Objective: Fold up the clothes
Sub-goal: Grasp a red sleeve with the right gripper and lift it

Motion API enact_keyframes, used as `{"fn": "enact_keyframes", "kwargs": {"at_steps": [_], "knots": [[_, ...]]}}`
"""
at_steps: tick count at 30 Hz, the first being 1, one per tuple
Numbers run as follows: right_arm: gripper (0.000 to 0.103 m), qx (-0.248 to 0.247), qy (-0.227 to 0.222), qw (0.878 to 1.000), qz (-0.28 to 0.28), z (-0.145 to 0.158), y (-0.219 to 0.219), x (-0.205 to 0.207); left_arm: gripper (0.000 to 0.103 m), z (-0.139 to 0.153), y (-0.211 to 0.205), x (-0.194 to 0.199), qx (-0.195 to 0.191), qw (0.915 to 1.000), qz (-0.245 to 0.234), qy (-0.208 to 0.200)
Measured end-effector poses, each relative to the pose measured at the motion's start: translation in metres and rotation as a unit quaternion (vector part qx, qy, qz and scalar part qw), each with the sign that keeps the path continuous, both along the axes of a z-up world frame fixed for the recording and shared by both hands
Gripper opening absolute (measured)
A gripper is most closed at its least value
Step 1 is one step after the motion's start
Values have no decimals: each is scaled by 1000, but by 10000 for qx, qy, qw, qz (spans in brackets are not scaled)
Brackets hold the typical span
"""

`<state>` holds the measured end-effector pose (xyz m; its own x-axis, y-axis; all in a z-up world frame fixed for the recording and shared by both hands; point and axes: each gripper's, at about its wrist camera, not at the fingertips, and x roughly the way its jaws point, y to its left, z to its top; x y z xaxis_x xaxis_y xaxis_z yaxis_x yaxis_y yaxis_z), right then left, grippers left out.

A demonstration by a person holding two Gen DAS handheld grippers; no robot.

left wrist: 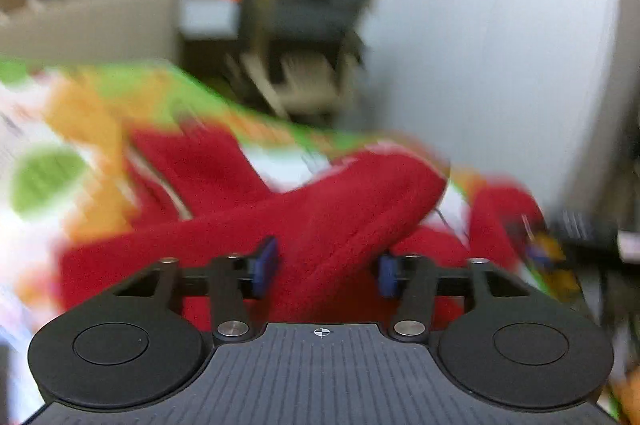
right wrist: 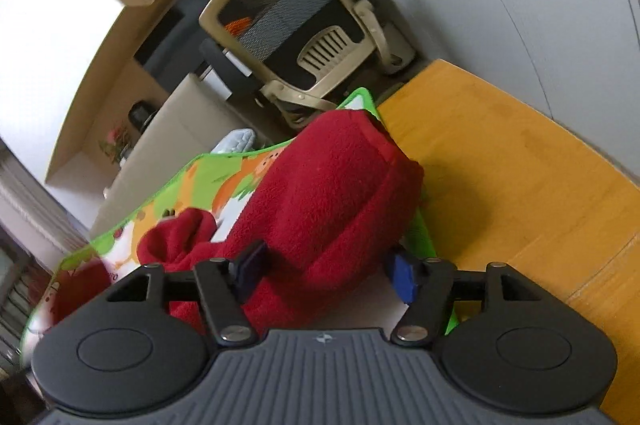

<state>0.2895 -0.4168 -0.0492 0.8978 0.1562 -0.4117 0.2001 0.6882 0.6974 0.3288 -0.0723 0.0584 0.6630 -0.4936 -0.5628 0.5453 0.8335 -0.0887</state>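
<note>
Red fleece fills the gap between the blue pads of both grippers. The left gripper (left wrist: 326, 271) and right gripper (right wrist: 326, 275) each have jaws spread around a thick fold of the garment (right wrist: 328, 197), seemingly pinching it (the left view is blurred). It is lifted above a green and orange mat (right wrist: 224, 177) on a wooden table (right wrist: 500, 161). A fold seems underway; next, carry the held edge across and lay it flat.
</note>
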Motion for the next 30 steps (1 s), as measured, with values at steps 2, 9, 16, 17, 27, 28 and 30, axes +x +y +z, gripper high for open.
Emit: {"fn": "enact_keyframes", "kwargs": {"at_steps": [2, 9, 16, 17, 27, 28, 30], "knots": [[66, 96, -4, 9999, -38, -2, -2, 2, 78, -6, 4, -19, 70, 9998, -179, -15], [67, 432, -9, 9989, -186, 11, -12, 27, 96, 10, 70, -75, 102, 9994, 243, -234], [100, -1494, 137, 9886, 71, 78, 37, 48, 98, -7, 122, -90, -255, 9946, 1002, 52], [100, -1719, 334, 9845, 136, 80, 46, 52, 99, -13, 125, -90, -365, 9939, 1036, 100], [60, -1435, 1067, 9832, -361, 38, 30, -5, 101, -46, 148, -86, -1114, 9816, 1449, 554], [58, -1460, 1025, 9828, -475, 39, 31, -16, 101, -46, 150, -85, -1181, 9802, 1481, 580], [58, -1994, 682, 9755, -624, 54, 48, -33, 101, -47, 151, -83, -1247, 9785, 1531, 603]]}}
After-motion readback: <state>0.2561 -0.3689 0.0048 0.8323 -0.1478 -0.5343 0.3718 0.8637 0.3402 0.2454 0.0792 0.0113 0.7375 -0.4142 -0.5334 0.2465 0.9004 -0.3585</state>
